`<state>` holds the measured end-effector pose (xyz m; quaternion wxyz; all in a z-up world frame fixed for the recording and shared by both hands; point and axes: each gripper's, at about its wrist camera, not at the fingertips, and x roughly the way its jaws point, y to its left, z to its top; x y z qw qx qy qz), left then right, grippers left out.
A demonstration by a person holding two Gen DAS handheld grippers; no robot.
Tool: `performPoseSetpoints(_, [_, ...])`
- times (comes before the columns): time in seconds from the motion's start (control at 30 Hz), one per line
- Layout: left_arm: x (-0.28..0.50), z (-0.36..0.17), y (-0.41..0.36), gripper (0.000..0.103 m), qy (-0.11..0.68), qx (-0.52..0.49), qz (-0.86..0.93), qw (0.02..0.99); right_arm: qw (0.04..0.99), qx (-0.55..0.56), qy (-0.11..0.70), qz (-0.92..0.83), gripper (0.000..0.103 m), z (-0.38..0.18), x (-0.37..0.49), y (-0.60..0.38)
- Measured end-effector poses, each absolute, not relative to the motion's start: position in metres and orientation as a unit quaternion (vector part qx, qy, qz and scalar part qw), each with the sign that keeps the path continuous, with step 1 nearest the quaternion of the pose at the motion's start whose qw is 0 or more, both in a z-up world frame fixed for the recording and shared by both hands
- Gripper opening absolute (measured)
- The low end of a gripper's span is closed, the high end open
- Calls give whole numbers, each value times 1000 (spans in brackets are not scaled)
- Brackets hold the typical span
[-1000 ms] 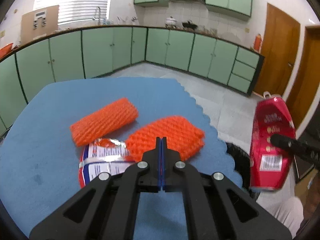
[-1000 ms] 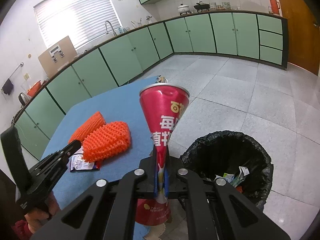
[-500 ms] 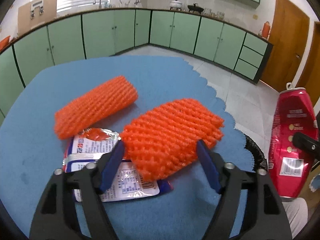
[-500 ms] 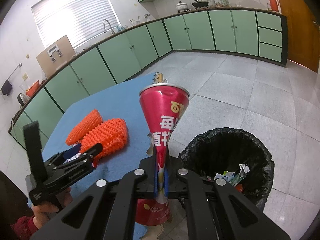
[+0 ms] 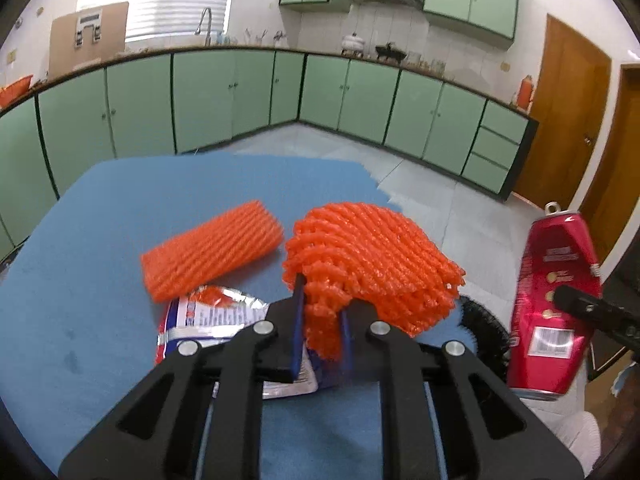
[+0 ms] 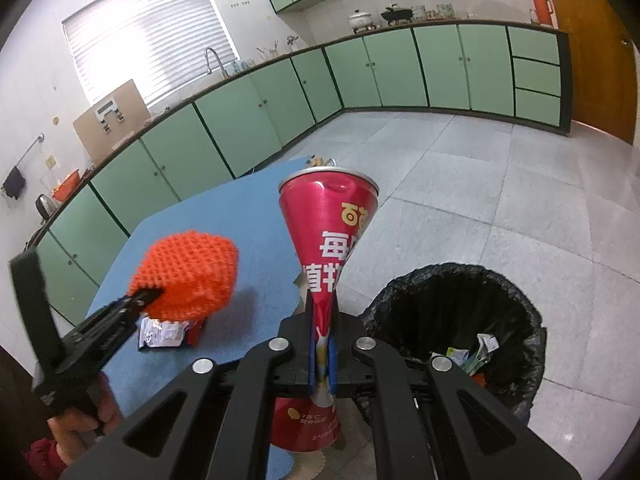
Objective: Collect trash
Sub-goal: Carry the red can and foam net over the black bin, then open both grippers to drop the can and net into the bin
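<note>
Between my right tongs [image 6: 321, 354] a crushed red can [image 6: 329, 240] reading "每" is pinched; my left tongs [image 5: 320, 330], just closing, nip orange foam net [image 5: 368, 256] above the blue worktop [image 5: 100, 220], left of it

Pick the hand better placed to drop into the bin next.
Right. Its tool is clamped on the crushed red can beside the open black bin. The left tool has just closed on the orange foam net, over the blue table.
</note>
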<state>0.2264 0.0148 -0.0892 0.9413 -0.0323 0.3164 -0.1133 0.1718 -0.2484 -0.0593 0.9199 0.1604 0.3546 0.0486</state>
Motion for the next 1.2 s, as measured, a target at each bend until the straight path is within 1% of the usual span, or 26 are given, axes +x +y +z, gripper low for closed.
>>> performPoseSetpoints(0.13, [218,-76,-5,13,302,-22,-136,943,924,157,347,35,5,-51,168,-257])
performPoseSetpoints(0.33, [216,-75,-46,13,298,-7,-170,939,925,157,346,9,5,-49,158,-277])
performPoseSetpoints(0.67, [217,-100,-133,13,322,23,-234,917,917,159,362,-47,5,-62,147,-329])
performPoseSetpoints(0.87, [234,-122,-170,17,355,45,-256,898,907,166,382,-68,5,-85,159,-357])
performPoseSetpoints(0.97, [244,-129,-177,25,366,48,-261,892,899,168,398,-76,5,-103,170,-367])
performPoseSetpoints(1.03, [249,-134,-179,38,373,52,-264,888,894,173,405,-80,8,-113,173,-373])
performPoseSetpoints(1.07, [251,-136,-180,40,375,51,-266,887,890,177,410,-87,11,-120,174,-378])
performPoseSetpoints(1.13, [252,-139,-178,48,378,46,-274,883,887,184,413,-93,18,-126,173,-385])
performPoseSetpoints(1.2, [251,-138,-173,51,376,43,-276,883,888,189,408,-98,21,-126,169,-389])
